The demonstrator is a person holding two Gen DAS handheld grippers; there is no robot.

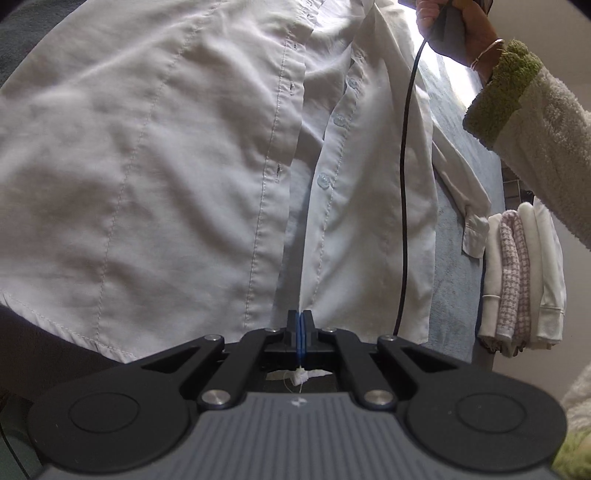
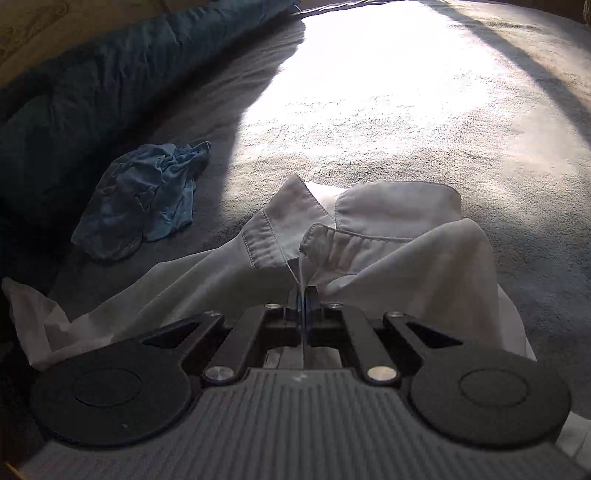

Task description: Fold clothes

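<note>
My left claw [image 1: 302, 325] was clamped tight on the bottom hem of the white shirt [image 1: 155, 155], right at the front opening, with a scrap of cloth and thread poking out behind its blue pads. The shirt hung spread before that camera, the buttonhole strip on one side and a row of clear buttons [image 1: 324, 181] on the other. Beyond it I could see the person's right hand [image 1: 461, 33] with its fuzzy sleeve [image 1: 532, 110], and a black cable [image 1: 405, 184] trailing down over the shirt. A stack of folded clothes [image 1: 524, 277] sat off to the right.

My right claw [image 2: 303, 295] was closed on the shirt's front edge just below the collar [image 2: 280, 229]. That end lay over a grey blanket [image 2: 406, 129], partly sunlit, with a crumpled blue garment [image 2: 147, 199] lying apart to the left.
</note>
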